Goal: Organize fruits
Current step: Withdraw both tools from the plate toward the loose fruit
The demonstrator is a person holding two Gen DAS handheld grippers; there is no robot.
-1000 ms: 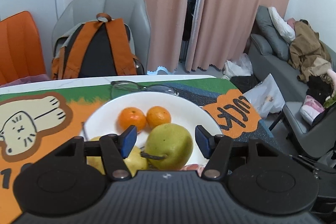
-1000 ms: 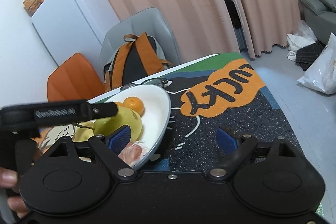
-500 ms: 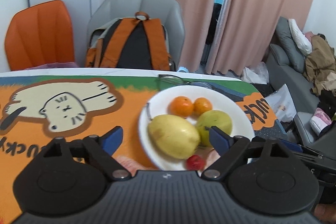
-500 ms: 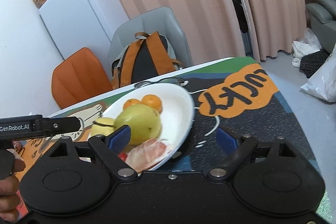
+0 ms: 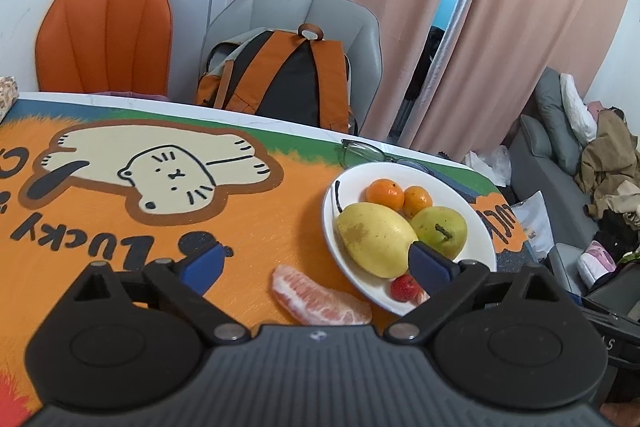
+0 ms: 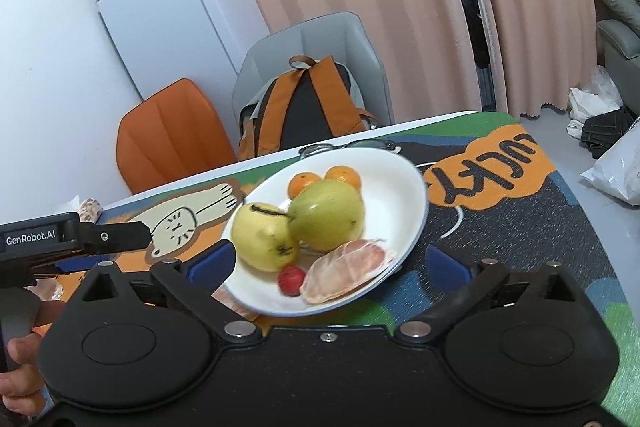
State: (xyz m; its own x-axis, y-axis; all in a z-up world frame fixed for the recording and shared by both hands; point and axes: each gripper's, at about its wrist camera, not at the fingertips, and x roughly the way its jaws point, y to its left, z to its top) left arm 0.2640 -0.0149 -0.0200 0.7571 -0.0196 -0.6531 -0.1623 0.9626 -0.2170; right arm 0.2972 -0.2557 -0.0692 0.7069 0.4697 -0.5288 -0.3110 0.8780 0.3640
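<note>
Fruit sits piled on the white plate (image 5: 486, 247) atop the cartoon-cat table (image 5: 260, 223), one pomelo segment (image 5: 320, 297) beside it, both grippers' fingers spread empty, pink curtains (image 5: 352, 7) behind.

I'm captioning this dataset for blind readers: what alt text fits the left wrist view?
The open left gripper hovers over a peeled pomelo segment lying on the cartoon-cat mat, beside a white plate holding two pears, two tangerines and a strawberry.
</note>
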